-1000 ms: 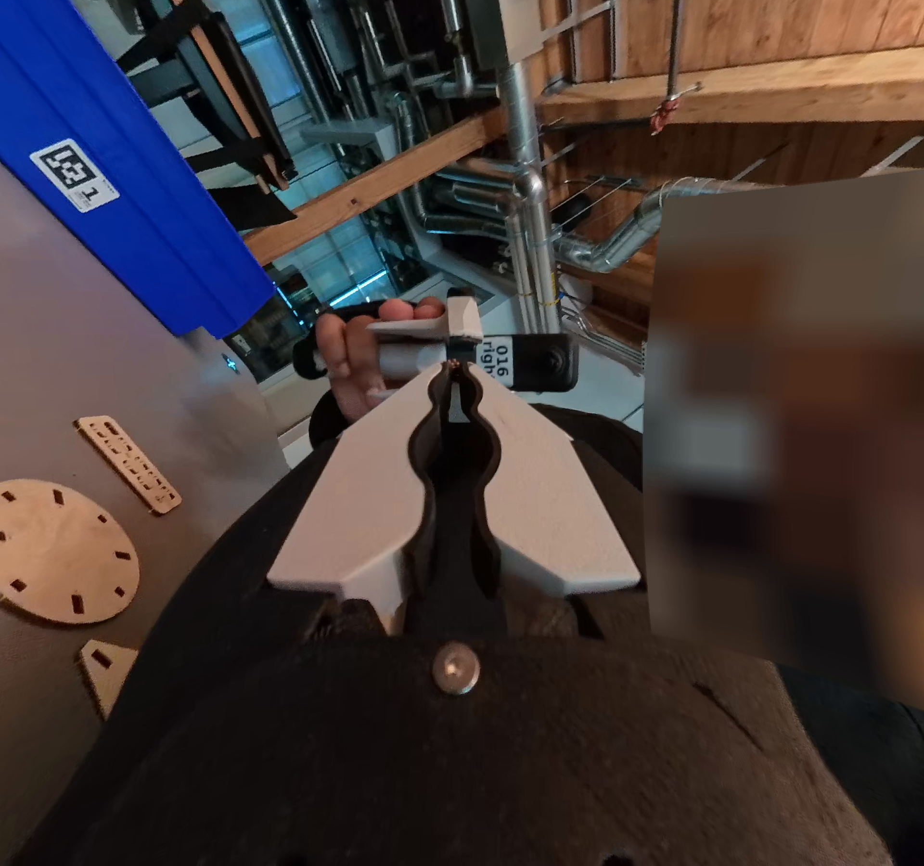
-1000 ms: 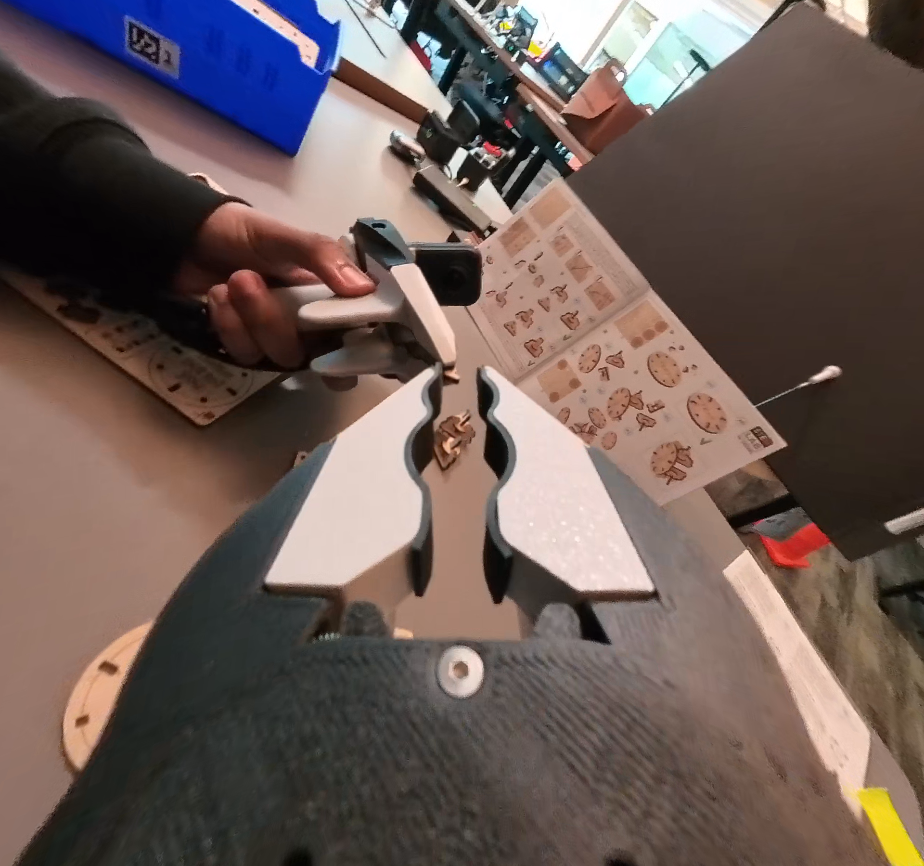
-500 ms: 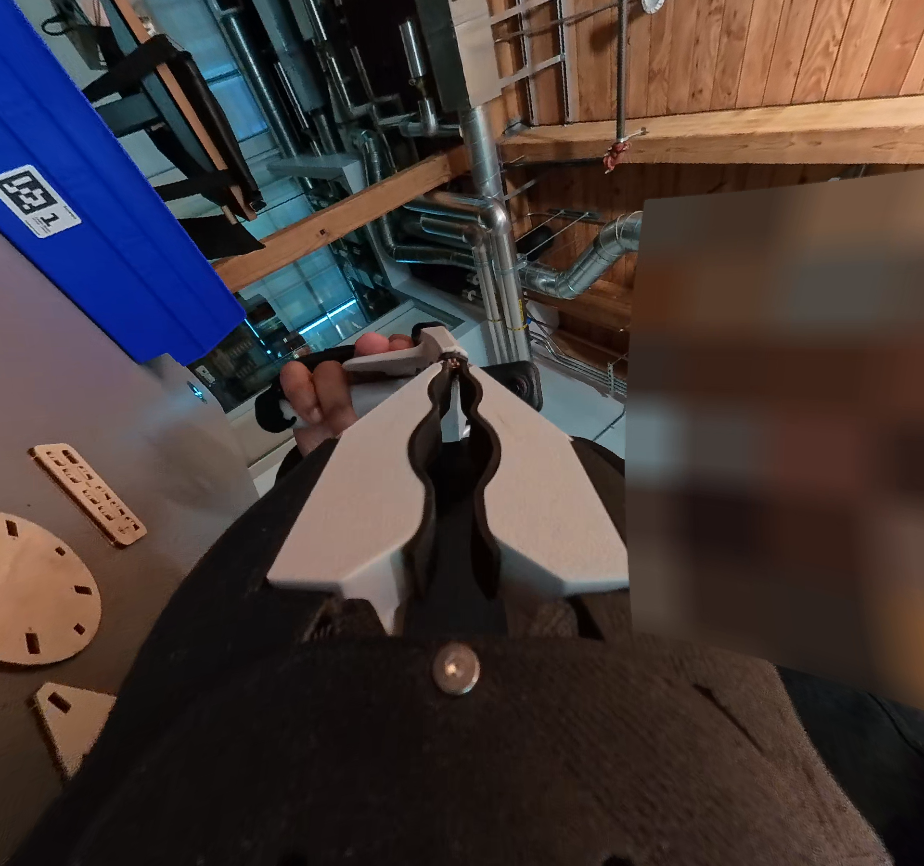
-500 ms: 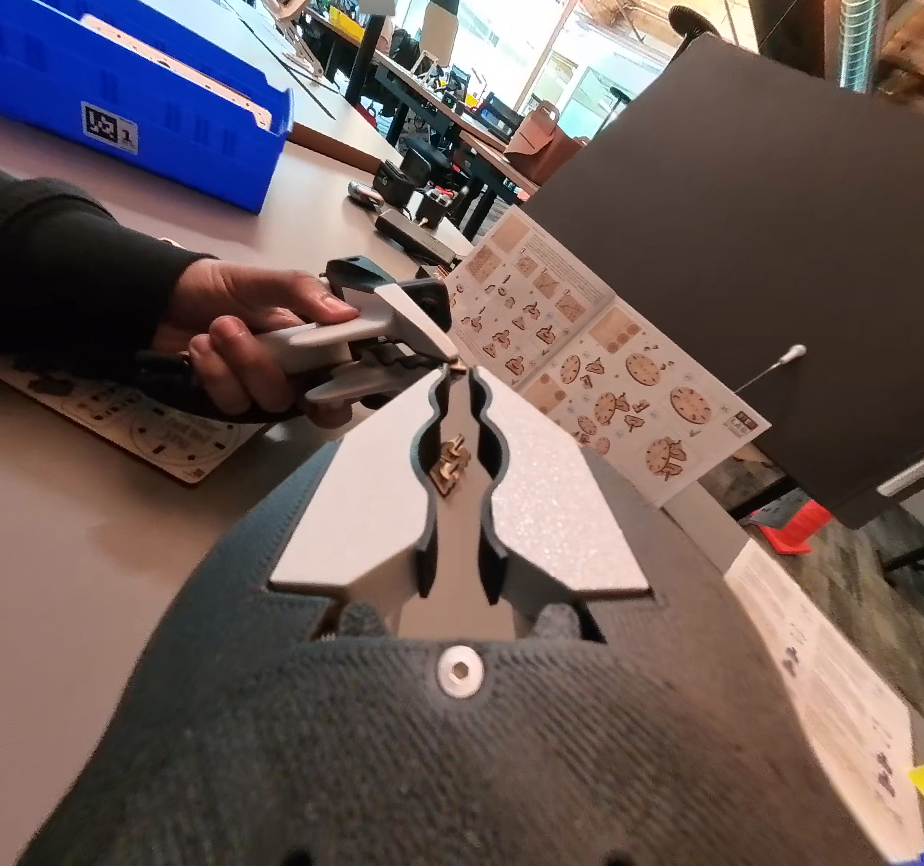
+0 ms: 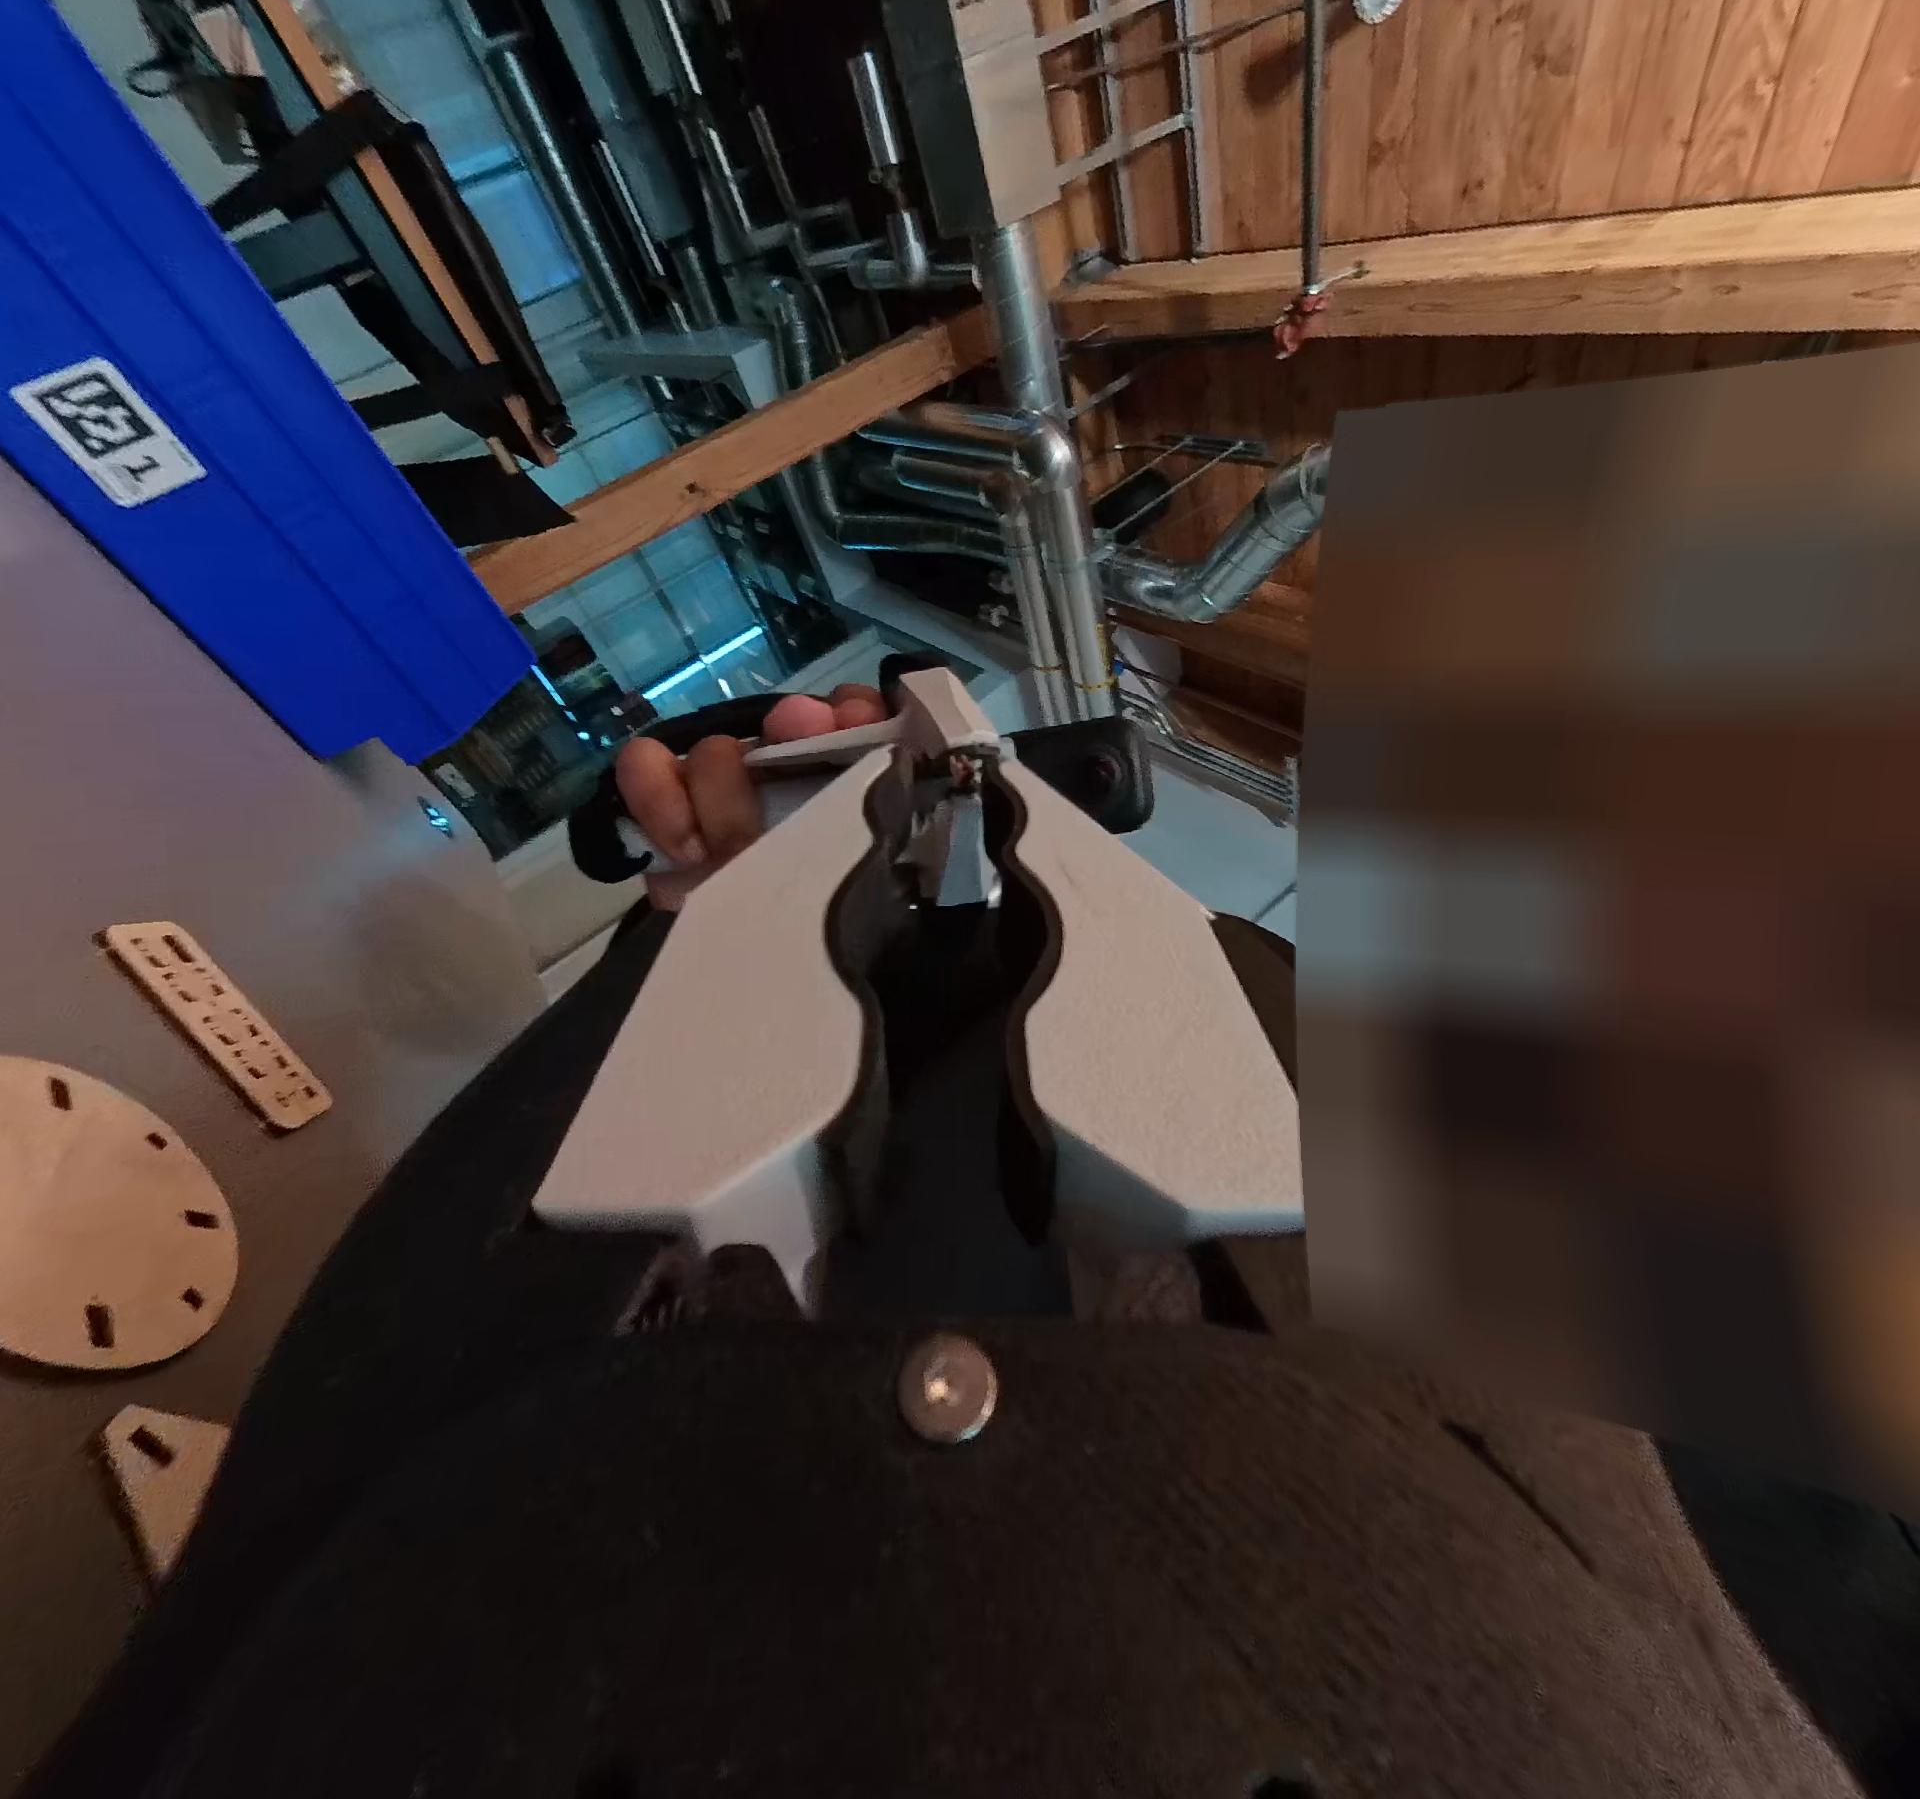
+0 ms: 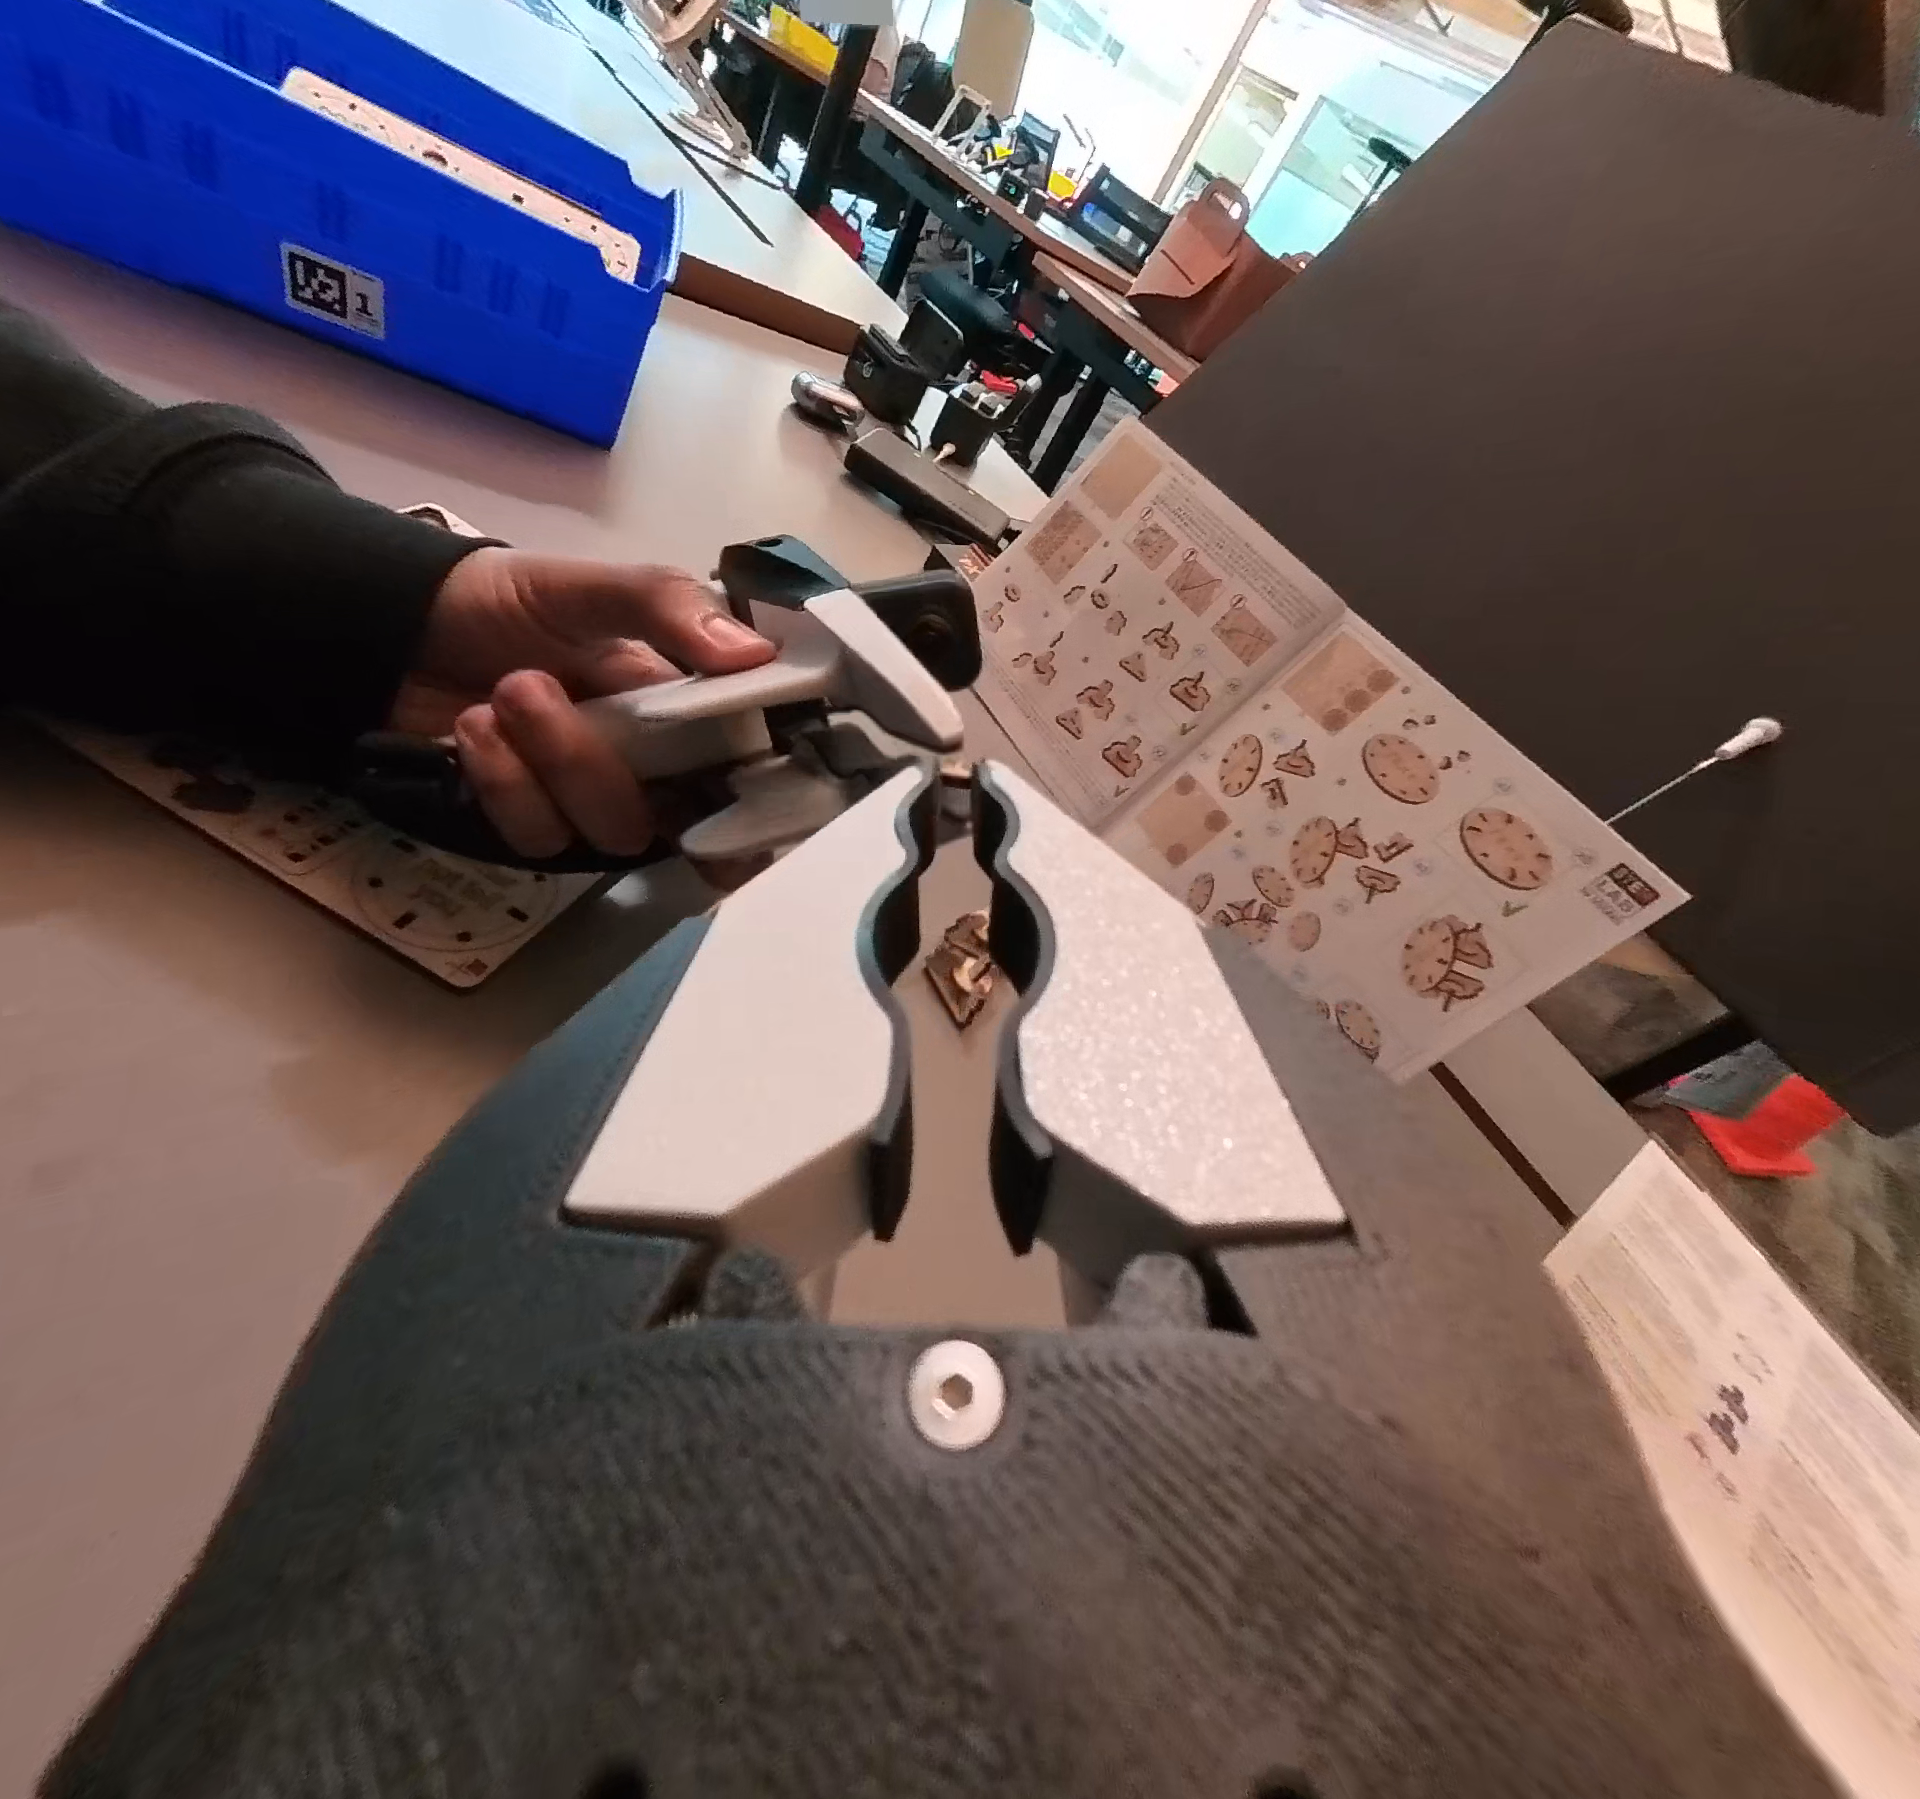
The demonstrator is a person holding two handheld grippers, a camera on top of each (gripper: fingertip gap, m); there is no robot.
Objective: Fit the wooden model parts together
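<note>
We see the left gripper (image 5: 961,770) clamped on a tiny wooden piece (image 5: 966,769); the right gripper (image 6: 958,785) has fingertips slightly apart around it. Loose wooden bits (image 6: 961,960) lie on the table (image 6: 260,1074) below.

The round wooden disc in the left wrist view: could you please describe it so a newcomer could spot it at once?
Start at the big blue bin on the grey table. Nearer the camera, at the left edge, lies the round wooden disc, between a narrow slotted strip and a small triangular piece. It alone is circular, with short slots around its rim.
</note>
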